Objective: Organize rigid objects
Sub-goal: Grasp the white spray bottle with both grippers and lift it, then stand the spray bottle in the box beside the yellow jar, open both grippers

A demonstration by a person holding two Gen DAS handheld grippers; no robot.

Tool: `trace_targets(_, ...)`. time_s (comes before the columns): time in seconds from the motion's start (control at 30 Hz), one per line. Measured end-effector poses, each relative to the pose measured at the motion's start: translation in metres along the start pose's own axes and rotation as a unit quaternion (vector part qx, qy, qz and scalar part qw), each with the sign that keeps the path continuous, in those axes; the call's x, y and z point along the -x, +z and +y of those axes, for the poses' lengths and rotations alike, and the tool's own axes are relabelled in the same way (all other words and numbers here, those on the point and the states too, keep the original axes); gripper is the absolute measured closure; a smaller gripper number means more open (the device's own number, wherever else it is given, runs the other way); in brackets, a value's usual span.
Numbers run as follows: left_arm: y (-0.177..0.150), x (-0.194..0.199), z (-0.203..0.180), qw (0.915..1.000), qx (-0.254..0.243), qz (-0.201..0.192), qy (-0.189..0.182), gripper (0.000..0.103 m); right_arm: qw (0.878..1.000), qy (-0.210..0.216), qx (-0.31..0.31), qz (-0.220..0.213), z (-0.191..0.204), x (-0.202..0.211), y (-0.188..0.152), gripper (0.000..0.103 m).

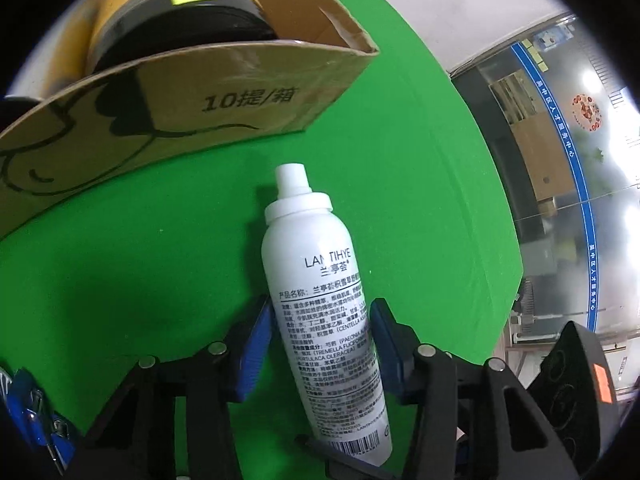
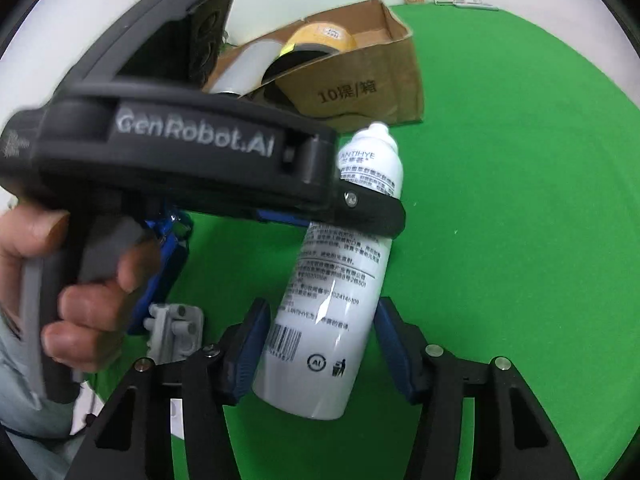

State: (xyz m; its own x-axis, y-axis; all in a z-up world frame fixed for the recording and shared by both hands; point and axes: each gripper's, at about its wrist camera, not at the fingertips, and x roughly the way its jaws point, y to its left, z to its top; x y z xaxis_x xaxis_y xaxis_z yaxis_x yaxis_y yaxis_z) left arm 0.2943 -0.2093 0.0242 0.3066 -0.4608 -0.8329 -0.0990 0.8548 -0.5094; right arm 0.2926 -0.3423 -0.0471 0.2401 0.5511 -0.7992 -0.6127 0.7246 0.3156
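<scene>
A white LANTIHYE spray bottle (image 1: 320,312) is held above the green cloth, nozzle pointing toward the cardboard box (image 1: 192,116). My left gripper (image 1: 318,340) is shut on the bottle's middle, its blue pads against both sides. In the right wrist view the same bottle (image 2: 332,308) sits between my right gripper's (image 2: 320,344) blue pads. The left pad touches it; a small gap shows at the right pad (image 2: 390,344). The left gripper's black body (image 2: 180,152) crosses the bottle's upper part.
The open cardboard box (image 2: 360,84) stands at the far side of the green cloth and holds a yellow-and-black roll (image 1: 168,16) and a grey cylinder (image 2: 248,68). A small grey plastic part (image 2: 176,328) lies at the lower left. A white wall edges the cloth.
</scene>
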Motion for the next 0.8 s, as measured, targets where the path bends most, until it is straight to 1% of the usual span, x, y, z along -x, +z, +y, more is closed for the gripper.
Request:
trace_targets(0.1,0.001,0.004,0.004,0.9999,0.004,-0.009,-0.005,0.056,1.000,0.009,-0.013,0.006,-0.004,0.000,0.002,0.055)
trace_targets(0.13,0.003,0.007,0.000,0.9998,-0.001,-0.016,-0.010,0.057,1.000,0.003,-0.016,0.001,-0.005,0.003,0.002,0.056)
trace_targets(0.2,0.004,0.018,-0.011,0.9991,-0.019,-0.035,-0.014,0.058,1.000,-0.013,-0.007,-0.015,-0.005,0.009,0.009,0.057)
trace_targets(0.27,0.007,0.034,-0.023,0.9975,-0.039,-0.056,-0.018,0.060,0.999,-0.021,-0.004,-0.032,-0.005,0.019,0.011,0.057)
trace_targets(0.37,0.016,0.057,-0.041,0.9937,-0.069,-0.085,-0.022,0.060,0.998,-0.034,0.001,-0.059,-0.004,0.033,0.025,0.058)
trace_targets(0.43,0.026,0.072,-0.050,0.9903,-0.086,-0.107,-0.019,0.060,0.996,-0.043,0.012,-0.078,-0.001,0.041,0.042,0.058)
trace_targets(0.53,0.043,0.090,-0.051,0.9869,-0.092,-0.130,-0.023,0.060,0.994,-0.048,0.024,-0.098,0.003,0.051,0.063,0.058)
trace_targets(0.63,0.060,0.107,-0.053,0.9832,-0.095,-0.154,-0.026,0.060,0.991,-0.056,0.045,-0.115,0.016,0.054,0.095,0.058)
trace_targets(0.7,0.073,0.116,-0.047,0.9809,-0.095,-0.167,-0.027,0.060,0.989,-0.059,0.060,-0.120,0.021,0.055,0.115,0.058)
trace_targets(0.8,0.096,0.125,-0.033,0.9804,-0.085,-0.175,-0.031,0.060,0.988,-0.059,0.073,-0.121,0.028,0.054,0.142,0.058)
